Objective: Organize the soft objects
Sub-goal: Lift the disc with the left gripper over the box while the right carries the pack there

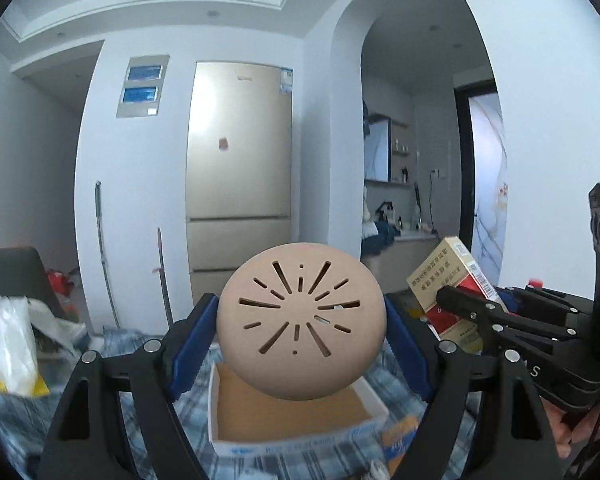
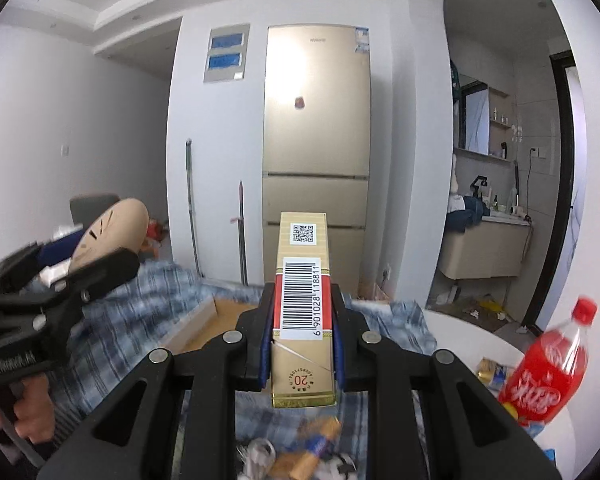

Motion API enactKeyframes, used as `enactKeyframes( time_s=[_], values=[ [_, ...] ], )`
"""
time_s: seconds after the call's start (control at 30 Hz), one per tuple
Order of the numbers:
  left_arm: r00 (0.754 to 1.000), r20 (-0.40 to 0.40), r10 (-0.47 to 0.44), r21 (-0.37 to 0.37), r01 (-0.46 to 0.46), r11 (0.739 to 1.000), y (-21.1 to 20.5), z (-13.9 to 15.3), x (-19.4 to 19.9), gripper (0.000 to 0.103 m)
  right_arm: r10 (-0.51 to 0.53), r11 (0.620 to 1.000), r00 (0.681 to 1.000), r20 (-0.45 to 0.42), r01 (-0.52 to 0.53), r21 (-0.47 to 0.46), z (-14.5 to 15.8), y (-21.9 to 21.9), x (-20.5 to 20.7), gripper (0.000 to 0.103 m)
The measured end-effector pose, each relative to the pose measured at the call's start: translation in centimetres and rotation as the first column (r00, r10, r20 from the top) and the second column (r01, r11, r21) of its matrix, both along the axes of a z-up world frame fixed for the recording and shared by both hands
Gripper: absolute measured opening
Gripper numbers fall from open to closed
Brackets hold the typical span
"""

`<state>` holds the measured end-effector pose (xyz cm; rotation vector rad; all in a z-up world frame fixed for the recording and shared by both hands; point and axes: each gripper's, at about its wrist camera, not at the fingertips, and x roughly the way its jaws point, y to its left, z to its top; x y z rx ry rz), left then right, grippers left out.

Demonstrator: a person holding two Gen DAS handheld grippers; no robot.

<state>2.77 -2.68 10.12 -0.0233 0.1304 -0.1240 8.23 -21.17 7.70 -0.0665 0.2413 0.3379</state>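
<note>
My left gripper [image 1: 300, 328] is shut on a round tan ball with slit cut-outs [image 1: 300, 320] and holds it above an open white cardboard box [image 1: 296, 436]. The ball also shows at the left of the right wrist view [image 2: 116, 224]. My right gripper [image 2: 302, 336] is shut on a gold and red cigarette pack [image 2: 302, 312], held upright above the plaid cloth. The pack and the right gripper show at the right of the left wrist view [image 1: 448, 280]. The box's brown floor shows in the right wrist view [image 2: 216, 320].
A blue plaid cloth [image 2: 140, 312] covers the surface. A red soda bottle [image 2: 548, 372] stands on a white table at right. Small packets [image 2: 300, 452] lie in front. Plastic bags [image 1: 12, 352] lie at the left. A gold fridge [image 2: 316, 160] stands behind.
</note>
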Motion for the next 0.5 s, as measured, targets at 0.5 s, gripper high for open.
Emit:
enactKeyframes(
  time_s=[0.5],
  values=[
    [0.983, -0.176, 0.053, -0.011, -0.056, 0.998, 0.3, 5.0, 9.8, 0.083, -0.135, 0.989, 0.979, -0.154, 0.142, 0.035, 6.4, 1.6, 10.6, 0.021]
  ],
)
